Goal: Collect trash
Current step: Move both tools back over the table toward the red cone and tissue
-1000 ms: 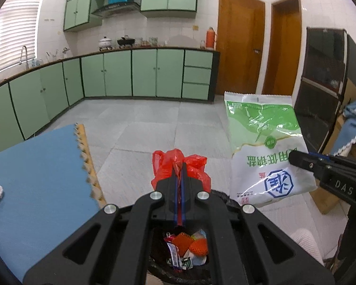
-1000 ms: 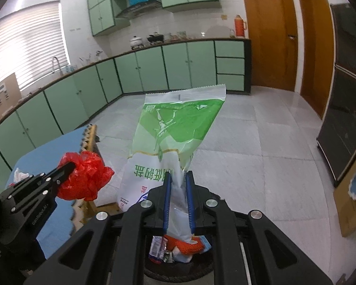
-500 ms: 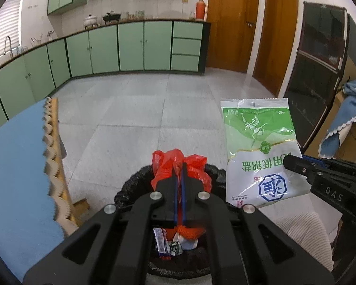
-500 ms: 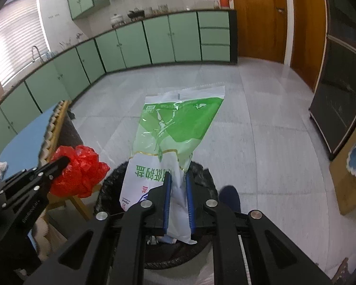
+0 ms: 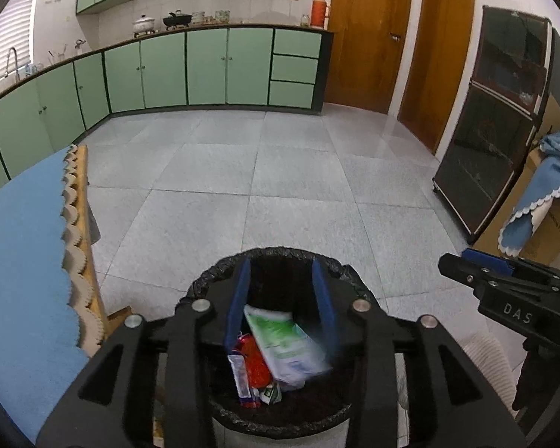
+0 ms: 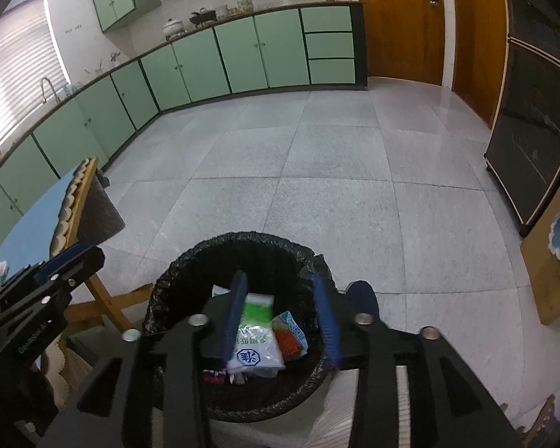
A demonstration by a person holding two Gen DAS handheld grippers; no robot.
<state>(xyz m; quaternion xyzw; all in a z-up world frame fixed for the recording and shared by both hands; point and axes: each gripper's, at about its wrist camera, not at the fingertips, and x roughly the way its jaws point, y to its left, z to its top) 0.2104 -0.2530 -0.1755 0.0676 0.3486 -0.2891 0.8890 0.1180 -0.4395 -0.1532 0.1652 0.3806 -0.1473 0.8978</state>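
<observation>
left gripper [image 5: 281, 291] jaws released, empty | right gripper [image 6: 279, 306] jaws released, empty | salt bag [image 6: 255, 341] in bin [image 6: 242, 240], lower centre | right view only: bag's blue logo; left view only: red bag [image 5: 255, 364]

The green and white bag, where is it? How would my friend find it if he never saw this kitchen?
Find the round bin with the black liner on the grey floor, beside the blue-topped table. Look inside: the green and white bag lies on top of the trash, next to a small red wrapper. It is the biggest piece there, with a blue hexagon mark on its white end.
</observation>
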